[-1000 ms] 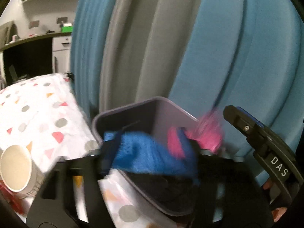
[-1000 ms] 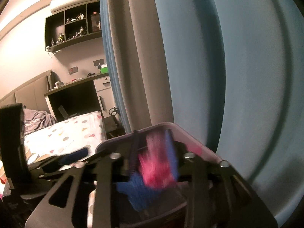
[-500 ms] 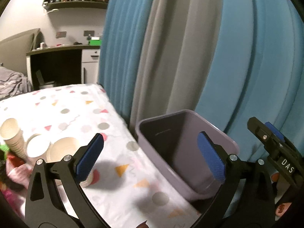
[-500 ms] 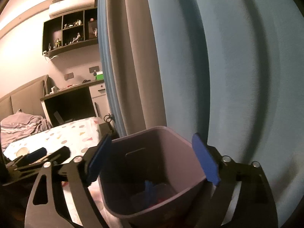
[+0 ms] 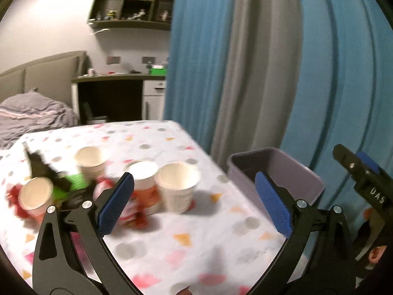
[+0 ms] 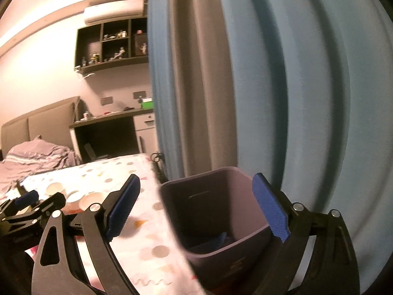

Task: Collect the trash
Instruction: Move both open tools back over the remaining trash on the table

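Note:
My left gripper (image 5: pixel 194 201) is open and empty above the table, facing a cluster of trash: paper cups (image 5: pixel 177 186), an orange-labelled tub (image 5: pixel 145 189) and red and green wrappers (image 5: pixel 73 184). A grey-purple bin (image 5: pixel 277 169) stands off the table's right edge. My right gripper (image 6: pixel 196 206) is open and empty above the bin (image 6: pixel 221 211), which holds blue scraps (image 6: pixel 218 239) at its bottom. The left gripper (image 6: pixel 24 206) shows at the left of the right wrist view.
The table (image 5: pixel 172 241) has a white cloth with coloured dots and triangles. Blue and grey curtains (image 5: pixel 245 73) hang close behind the bin. A bed (image 5: pixel 32 118), a desk (image 5: pixel 110 93) and wall shelves (image 5: pixel 132 12) lie beyond.
Both grippers let go of the blue and pink trash over the bin and opened. My left gripper swung left toward the cups; my right gripper drew back a little.

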{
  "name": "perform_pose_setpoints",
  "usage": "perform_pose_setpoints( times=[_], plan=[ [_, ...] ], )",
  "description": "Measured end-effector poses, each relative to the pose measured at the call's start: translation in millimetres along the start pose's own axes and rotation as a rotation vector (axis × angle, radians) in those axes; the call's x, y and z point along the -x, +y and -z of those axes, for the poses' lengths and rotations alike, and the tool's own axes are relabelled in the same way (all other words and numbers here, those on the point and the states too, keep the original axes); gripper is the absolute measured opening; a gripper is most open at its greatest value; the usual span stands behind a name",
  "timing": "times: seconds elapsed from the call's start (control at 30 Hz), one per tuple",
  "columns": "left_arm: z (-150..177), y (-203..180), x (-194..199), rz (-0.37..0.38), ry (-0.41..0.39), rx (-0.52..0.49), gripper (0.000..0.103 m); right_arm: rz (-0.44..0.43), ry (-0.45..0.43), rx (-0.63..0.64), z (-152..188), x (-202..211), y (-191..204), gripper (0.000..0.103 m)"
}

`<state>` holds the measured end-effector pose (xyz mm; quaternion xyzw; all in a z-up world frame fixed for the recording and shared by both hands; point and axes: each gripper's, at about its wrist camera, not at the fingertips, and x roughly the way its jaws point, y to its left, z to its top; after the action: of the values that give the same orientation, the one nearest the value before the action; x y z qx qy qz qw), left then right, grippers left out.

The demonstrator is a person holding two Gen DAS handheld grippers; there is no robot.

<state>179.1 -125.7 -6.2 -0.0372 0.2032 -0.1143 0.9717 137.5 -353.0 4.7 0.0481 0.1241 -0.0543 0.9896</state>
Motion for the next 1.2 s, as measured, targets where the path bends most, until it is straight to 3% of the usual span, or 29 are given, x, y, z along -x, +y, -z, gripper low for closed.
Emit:
perform_pose_setpoints(
  times=[0.43,0.73,1.07,1.2],
  plan=[
    [42,95,62,-0.229,0.022,0.026,0.097,-0.140,0.023,0.046,25,28,77,0.089],
    [60,162,111,-0.357,0.008,0.134,0.097,-0.301,0.111,0.120,54,33,150,0.089],
    [61,204,148,-0.446,-0.041,0.194,0.097,-0.450,0.209,0.214,81,23,225,0.089],
    [60,218,158,-0.463,-0.056,0.223,0.097,-0.479,0.254,0.248,88,14,250,0.082]
  ],
)
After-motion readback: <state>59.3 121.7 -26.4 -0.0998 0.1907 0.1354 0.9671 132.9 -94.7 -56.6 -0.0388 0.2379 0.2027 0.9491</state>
